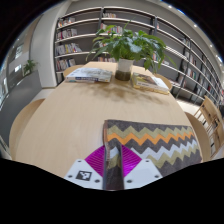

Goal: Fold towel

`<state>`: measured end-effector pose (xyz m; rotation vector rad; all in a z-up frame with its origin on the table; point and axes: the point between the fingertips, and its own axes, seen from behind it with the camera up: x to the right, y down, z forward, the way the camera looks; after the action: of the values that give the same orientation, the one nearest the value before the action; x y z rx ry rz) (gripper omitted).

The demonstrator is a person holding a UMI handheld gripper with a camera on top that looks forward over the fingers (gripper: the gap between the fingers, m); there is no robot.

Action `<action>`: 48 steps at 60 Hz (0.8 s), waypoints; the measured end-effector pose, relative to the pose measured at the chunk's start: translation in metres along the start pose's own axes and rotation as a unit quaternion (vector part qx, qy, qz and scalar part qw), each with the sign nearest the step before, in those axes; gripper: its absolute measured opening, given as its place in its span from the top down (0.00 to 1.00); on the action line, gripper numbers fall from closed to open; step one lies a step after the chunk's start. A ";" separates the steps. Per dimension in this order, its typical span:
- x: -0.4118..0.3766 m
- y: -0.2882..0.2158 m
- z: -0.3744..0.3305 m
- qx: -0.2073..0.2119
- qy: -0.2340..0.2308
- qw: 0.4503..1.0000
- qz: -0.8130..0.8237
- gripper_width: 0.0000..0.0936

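One set of tongs (pixel 112 170), pink pads (pixel 97 160) clenched on the near edge of a zigzag-patterned towel (pixel 150 145); towel lies on a round wooden table (pixel 60 115), spreading ahead and right. Beyond: potted plant (pixel 125 45), stacked books (pixel 90 72), bookshelves (pixel 80 30).

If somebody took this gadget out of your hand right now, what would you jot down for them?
Gripper: the fingers are closed, nipping the near edge of the towel between the pink pads.
Towel: zigzag-patterned, lying on the wooden table, spread ahead and to the right of the fingers.
Beyond it: a potted plant mid-table with open books beside it, bookshelves behind.
Done: the edge is gripped.
Left: no fold is visible yet; probably lift this edge and carry it across the towel, then release.
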<state>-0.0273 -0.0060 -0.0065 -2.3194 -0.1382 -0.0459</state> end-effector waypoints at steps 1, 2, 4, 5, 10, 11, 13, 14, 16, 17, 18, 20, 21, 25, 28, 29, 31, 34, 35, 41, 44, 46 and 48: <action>0.005 0.000 0.001 -0.002 0.009 1.000 -0.004 0.83; 0.009 0.001 0.001 -0.004 0.015 1.000 -0.012 0.91; 0.007 0.001 0.001 -0.007 0.007 1.000 -0.026 0.91; 0.007 0.001 0.001 -0.010 0.003 1.000 -0.028 0.91; 0.008 -0.001 -0.003 -0.026 -0.019 0.999 -0.019 0.92; 0.009 -0.002 -0.006 -0.027 -0.023 0.999 -0.019 0.93; 0.015 -0.010 -0.012 -0.023 -0.024 0.999 -0.022 0.93; 0.019 -0.015 -0.017 -0.017 -0.023 0.999 -0.023 0.93; 0.029 -0.029 -0.027 -0.004 -0.023 0.999 -0.022 0.93; 0.034 -0.037 -0.034 0.005 -0.024 0.999 -0.021 0.93; 0.042 -0.048 -0.039 0.013 -0.024 0.999 -0.019 0.93; 0.058 -0.061 -0.054 0.032 -0.016 0.999 -0.018 0.93; 0.068 -0.069 -0.061 0.040 -0.012 0.999 -0.016 0.93; 0.107 -0.090 -0.086 0.068 -0.001 0.998 -0.007 0.93; 0.142 -0.101 -0.101 0.080 0.010 0.997 -0.002 0.93; 0.153 -0.102 -0.104 0.082 0.014 0.997 0.001 0.93; 0.172 -0.103 -0.107 0.086 0.018 0.996 0.011 0.93; 0.200 -0.105 -0.106 0.094 0.016 0.995 0.028 0.93; 0.209 -0.101 -0.106 0.095 0.018 0.995 0.033 0.93; 0.254 -0.078 -0.084 0.076 0.014 0.996 0.046 0.89; 0.264 -0.055 -0.070 0.057 0.007 0.997 0.055 0.76; 0.271 -0.042 -0.060 0.045 0.007 0.997 0.062 0.69; 0.273 -0.030 -0.050 0.034 0.007 0.997 0.068 0.64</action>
<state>0.2413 0.0010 0.0701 -2.2535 0.0250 0.0106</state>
